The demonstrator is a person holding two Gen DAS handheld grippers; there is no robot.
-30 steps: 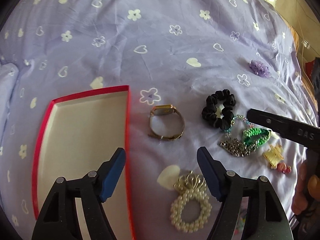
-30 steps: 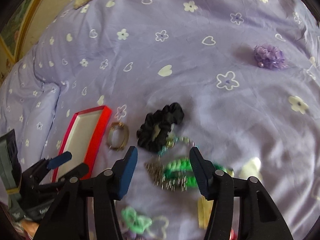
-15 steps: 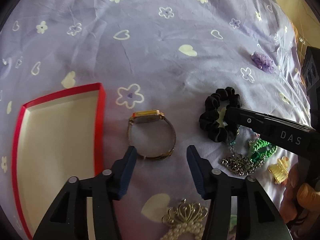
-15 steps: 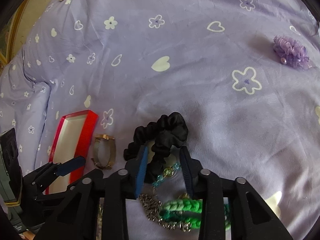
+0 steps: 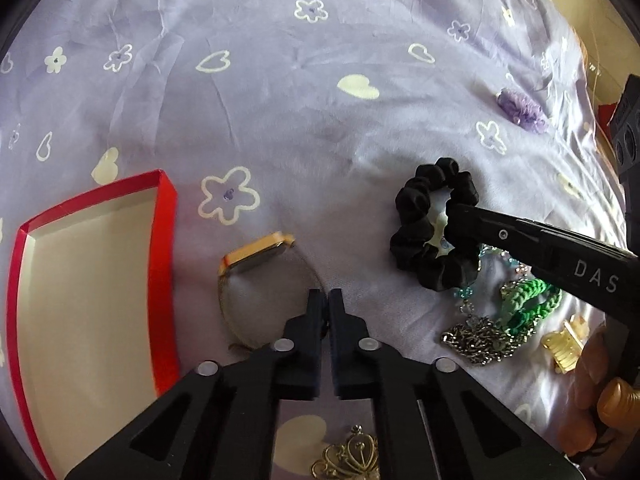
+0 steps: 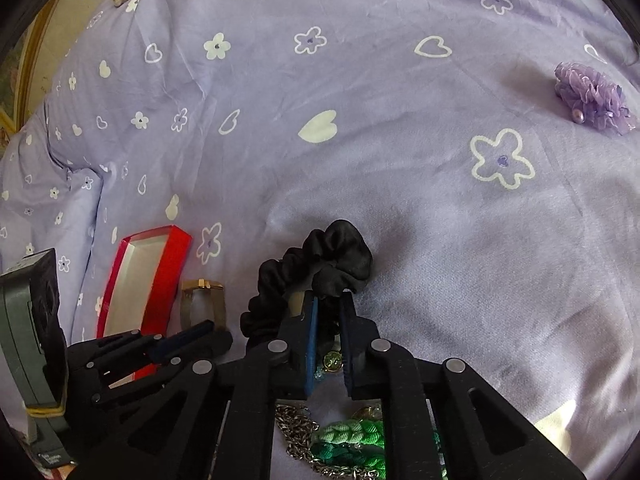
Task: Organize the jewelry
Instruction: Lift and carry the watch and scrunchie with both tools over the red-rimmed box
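A: Scrunchie [image 6: 316,268] check, black one, mid-bed: right gripper [image 6: 329,310] has its jaws clamped on the near loop.

B: And the gold watch [image 5: 256,276] by the red box [image 5: 164,280]?

A: Left gripper [image 5: 325,300] pinches its band, jaws nearly touching (bracelets just beside).

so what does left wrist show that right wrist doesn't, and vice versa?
Left wrist only: a yellow hair claw, a gold crown-shaped piece at the bottom edge, and the fingers of the person's hand holding the right gripper.

Right wrist only: a wooden frame beyond the bedsheet.

Both: red box, gold watch pinched at its band by the left gripper, black scrunchie clamped by the right gripper, green bracelet, silver chain, purple hair flower.
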